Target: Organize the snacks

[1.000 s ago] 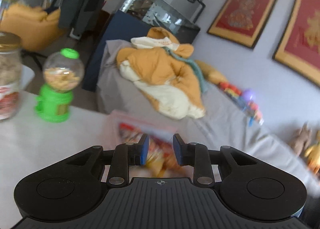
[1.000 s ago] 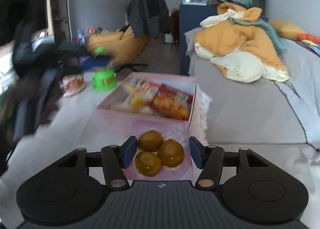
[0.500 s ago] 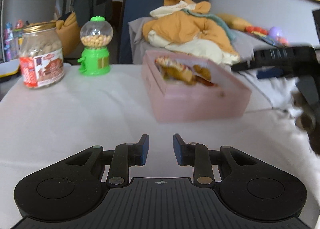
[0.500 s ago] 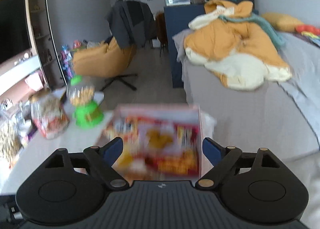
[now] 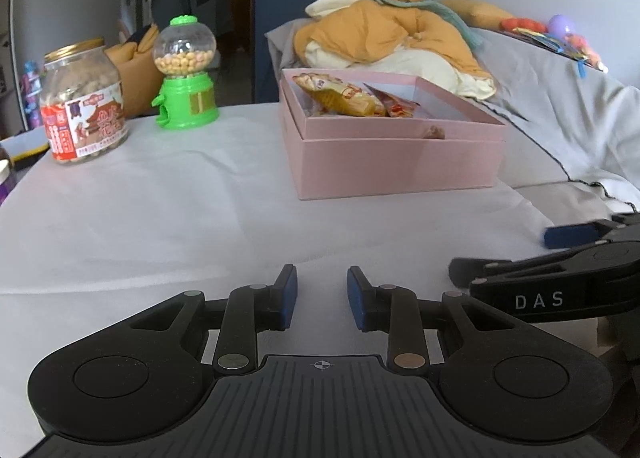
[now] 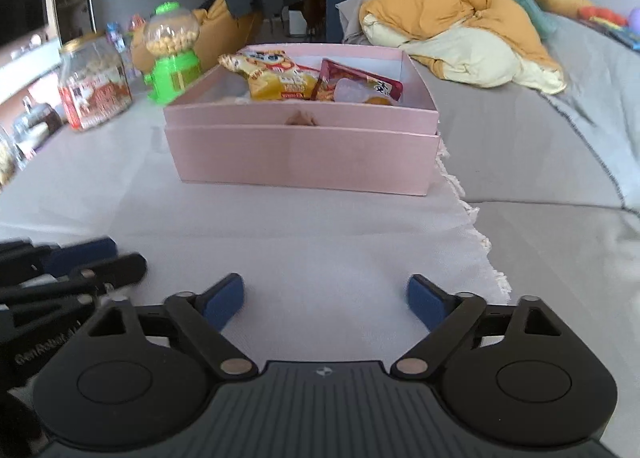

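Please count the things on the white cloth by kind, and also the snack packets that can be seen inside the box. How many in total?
Box: 1
Jar: 1
Candy dispenser: 1
Snack packets visible in the box: 2, one yellow packet and one red packet; more may be hidden by the wall.
Total: 5

one pink box (image 6: 300, 156), two snack packets (image 6: 276, 76), one jar (image 5: 82, 100), one candy dispenser (image 5: 185, 74)
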`<state>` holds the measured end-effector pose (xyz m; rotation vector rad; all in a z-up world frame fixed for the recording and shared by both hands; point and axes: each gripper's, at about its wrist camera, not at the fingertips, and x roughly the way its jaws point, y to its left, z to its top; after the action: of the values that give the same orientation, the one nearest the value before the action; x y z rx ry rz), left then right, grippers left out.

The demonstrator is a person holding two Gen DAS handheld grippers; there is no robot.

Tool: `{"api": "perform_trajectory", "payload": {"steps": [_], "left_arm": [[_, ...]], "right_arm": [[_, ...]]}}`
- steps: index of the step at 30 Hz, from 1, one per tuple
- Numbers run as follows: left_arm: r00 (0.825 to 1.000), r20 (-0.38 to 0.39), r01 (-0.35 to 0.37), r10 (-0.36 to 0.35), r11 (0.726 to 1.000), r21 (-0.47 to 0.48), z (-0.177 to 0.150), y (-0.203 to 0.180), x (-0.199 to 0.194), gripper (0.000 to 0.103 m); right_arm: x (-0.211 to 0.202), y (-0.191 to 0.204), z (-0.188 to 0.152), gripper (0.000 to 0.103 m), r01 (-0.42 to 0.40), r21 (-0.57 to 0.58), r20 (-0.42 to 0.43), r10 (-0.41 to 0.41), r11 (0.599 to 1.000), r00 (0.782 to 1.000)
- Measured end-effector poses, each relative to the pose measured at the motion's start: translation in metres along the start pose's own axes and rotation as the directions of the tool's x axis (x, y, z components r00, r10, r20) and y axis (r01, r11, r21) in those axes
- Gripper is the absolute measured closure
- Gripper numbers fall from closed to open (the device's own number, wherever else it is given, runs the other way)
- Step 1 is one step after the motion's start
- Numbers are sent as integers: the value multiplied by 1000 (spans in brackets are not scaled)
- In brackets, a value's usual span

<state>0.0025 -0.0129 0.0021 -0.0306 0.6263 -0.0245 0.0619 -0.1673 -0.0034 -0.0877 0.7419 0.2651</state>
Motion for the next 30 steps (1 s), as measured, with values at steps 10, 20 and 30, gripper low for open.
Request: {"api": "perform_trajectory", "payload": {"steps": [10, 20, 30], "left_arm": [[998, 1, -61, 61, 995, 74, 1, -16, 2, 70], [1000, -2, -28, 28, 999, 31, 2, -6, 3, 70], [1000, -2, -28, 28, 999, 32, 2, -6, 2, 70]], "right_arm": [[-1, -2, -13, 0, 51, 67, 62, -55, 996, 997], [-1, -3, -12, 0, 47, 70, 62, -52, 996, 997], [-1, -3, -12, 0, 48, 70, 62, -52, 996, 997]]}}
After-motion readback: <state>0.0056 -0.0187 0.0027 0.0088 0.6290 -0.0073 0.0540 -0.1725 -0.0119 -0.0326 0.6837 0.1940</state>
